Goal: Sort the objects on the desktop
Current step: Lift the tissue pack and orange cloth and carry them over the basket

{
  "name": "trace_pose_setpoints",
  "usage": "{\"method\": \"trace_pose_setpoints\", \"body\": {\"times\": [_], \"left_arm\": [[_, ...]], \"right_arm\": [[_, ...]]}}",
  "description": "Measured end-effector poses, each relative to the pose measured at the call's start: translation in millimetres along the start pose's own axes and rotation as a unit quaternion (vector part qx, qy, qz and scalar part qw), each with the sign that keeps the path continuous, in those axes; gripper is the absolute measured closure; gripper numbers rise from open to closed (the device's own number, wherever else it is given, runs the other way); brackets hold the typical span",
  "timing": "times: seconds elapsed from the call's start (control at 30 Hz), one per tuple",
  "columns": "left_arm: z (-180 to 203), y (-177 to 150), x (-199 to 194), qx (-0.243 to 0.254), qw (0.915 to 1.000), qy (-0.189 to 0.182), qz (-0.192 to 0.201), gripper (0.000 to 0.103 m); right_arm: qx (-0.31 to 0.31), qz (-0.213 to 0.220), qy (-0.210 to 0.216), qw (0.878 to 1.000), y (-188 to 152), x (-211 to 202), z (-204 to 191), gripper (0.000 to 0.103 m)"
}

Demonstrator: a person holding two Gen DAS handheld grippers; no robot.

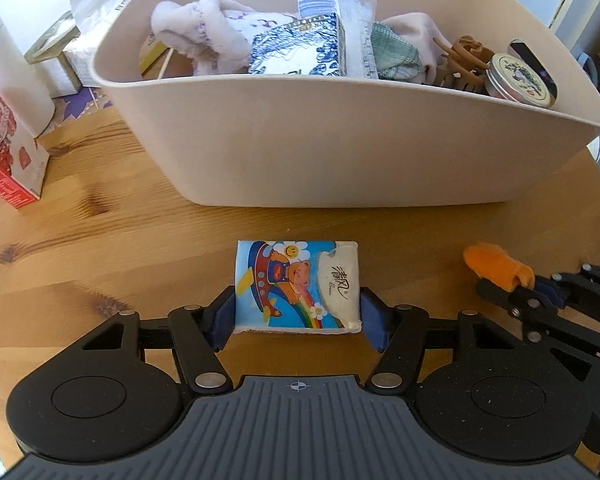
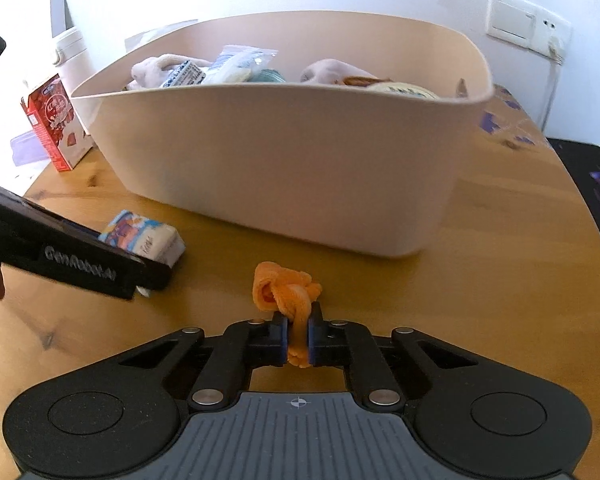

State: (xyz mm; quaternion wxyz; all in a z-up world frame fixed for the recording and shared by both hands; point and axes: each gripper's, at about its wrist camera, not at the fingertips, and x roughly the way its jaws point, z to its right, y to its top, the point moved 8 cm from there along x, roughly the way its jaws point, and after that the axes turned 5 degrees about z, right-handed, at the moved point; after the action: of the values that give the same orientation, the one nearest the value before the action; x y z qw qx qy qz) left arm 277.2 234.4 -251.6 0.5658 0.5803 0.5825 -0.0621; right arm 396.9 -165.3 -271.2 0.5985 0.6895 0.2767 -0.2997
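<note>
Sitting flat on the wooden table is a small tissue pack with a bear and a rainbow on it. The left gripper has one blue pad on each side of the pack, right at its edges, so the pack sits between the two fingers. The left pad looks like it touches the pack. At the right pad, I cannot tell if it is pressing.

At about 3 o'clock from the pack, near it, is the right gripper. Its two fingers are squeezed tight on a fuzzy orange hair tie. Most of the hair tie sticks out in front of the pads in a knot.

At 12 o'clock from both grippers stands a big beige bin. It is full of things: soft pink cloth, a blue and white packet, a brown hair claw and a round tin.

At 10 o'clock from the pack is a red carton, with a white cup behind it.
</note>
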Motion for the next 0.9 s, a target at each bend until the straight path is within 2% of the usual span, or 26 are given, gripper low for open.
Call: {"method": "trace_pose_setpoints", "body": {"times": [0.17, 0.43, 0.7, 0.9], "left_arm": [[-5, 3, -14, -0.002, 0.9999, -0.002, 0.016, 0.039], [-15, 3, -53, 0.003, 0.9982, -0.003, 0.06, 0.039], [-28, 5, -95, -0.003, 0.9956, -0.004, 0.093, 0.039], [-35, 25, -127, -0.015, 0.9906, -0.005, 0.136, 0.039]], "right_arm": [[0.006, 0.006, -0.006, 1.0, -8, -13, -2, 0.095], [0.029, 0.042, -0.019, 0.999, 2, -42, -2, 0.095], [0.017, 0.084, -0.032, 0.996, 22, -82, 4, 0.095], [0.004, 0.129, -0.048, 0.99, 47, -112, 10, 0.095]]}}
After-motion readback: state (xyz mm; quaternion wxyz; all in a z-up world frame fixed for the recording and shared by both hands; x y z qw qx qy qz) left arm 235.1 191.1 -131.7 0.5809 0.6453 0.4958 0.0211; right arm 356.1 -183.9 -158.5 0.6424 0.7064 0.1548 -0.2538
